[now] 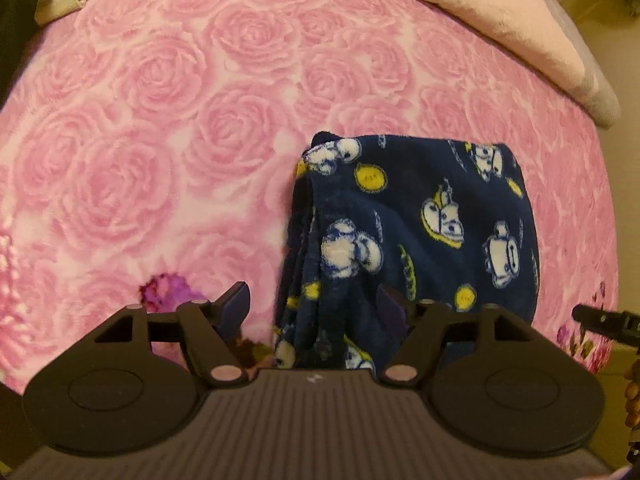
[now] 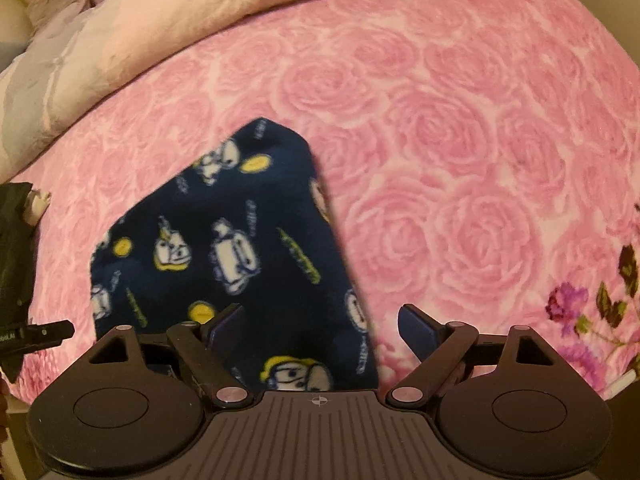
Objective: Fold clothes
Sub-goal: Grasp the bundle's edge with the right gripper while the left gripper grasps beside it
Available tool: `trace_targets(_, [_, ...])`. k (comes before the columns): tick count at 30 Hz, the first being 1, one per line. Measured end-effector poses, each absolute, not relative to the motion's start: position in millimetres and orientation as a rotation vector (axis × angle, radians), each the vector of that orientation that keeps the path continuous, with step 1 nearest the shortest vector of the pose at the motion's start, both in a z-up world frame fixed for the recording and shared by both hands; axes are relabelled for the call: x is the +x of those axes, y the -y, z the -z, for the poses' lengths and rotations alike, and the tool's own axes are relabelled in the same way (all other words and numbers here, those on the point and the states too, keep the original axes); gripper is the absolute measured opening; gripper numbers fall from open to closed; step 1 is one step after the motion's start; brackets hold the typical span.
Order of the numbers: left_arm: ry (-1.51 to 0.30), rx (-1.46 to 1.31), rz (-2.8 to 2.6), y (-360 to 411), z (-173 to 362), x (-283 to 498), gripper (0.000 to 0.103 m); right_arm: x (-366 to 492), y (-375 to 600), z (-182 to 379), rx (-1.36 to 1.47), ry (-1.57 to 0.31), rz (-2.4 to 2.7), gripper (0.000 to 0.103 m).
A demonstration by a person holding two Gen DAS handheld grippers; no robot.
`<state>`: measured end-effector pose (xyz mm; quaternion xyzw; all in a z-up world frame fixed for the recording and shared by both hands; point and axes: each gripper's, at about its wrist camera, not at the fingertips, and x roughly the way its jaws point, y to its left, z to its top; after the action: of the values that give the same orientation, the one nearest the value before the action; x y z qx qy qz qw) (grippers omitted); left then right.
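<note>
Garment (image 1: 420, 224) lies folded on bedspread (image 1: 160, 120), beneath both spread tools.

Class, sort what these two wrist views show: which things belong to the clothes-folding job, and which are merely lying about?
Belongs to the job:
- folded navy cartoon-print garment
- left gripper, open
- right gripper, open

Just lying about:
- rose-patterned pink blanket, the surface underneath
- pale pink pillow at the far edge
- dark item with a whitish bit at the corner
</note>
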<state>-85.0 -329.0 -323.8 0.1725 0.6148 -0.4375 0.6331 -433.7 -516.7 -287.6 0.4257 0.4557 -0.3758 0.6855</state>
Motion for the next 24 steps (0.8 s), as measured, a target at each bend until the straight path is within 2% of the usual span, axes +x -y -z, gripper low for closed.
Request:
trace_targets(9, [-1.462, 0.308, 1.108, 339, 376, -76, 0.070, -442, 540, 327, 0.976, -1.032, 0.776, 0.086])
trace_targets(15, [-1.568, 0.045, 1.115, 332, 405, -58, 0.072, -447, 558, 357, 1.115, -0.871, 0.744, 0.086])
trace_targets(21, [-1.593, -0.059, 1.135, 331, 431, -49, 0.074, -452, 570, 380, 1.219, -0.699, 0.730, 0.086])
trace_targets(24, [-1.622, -0.131, 1.141, 328, 447, -46, 0.076, -455, 573, 396, 1.257, -0.679, 0.696, 0.086])
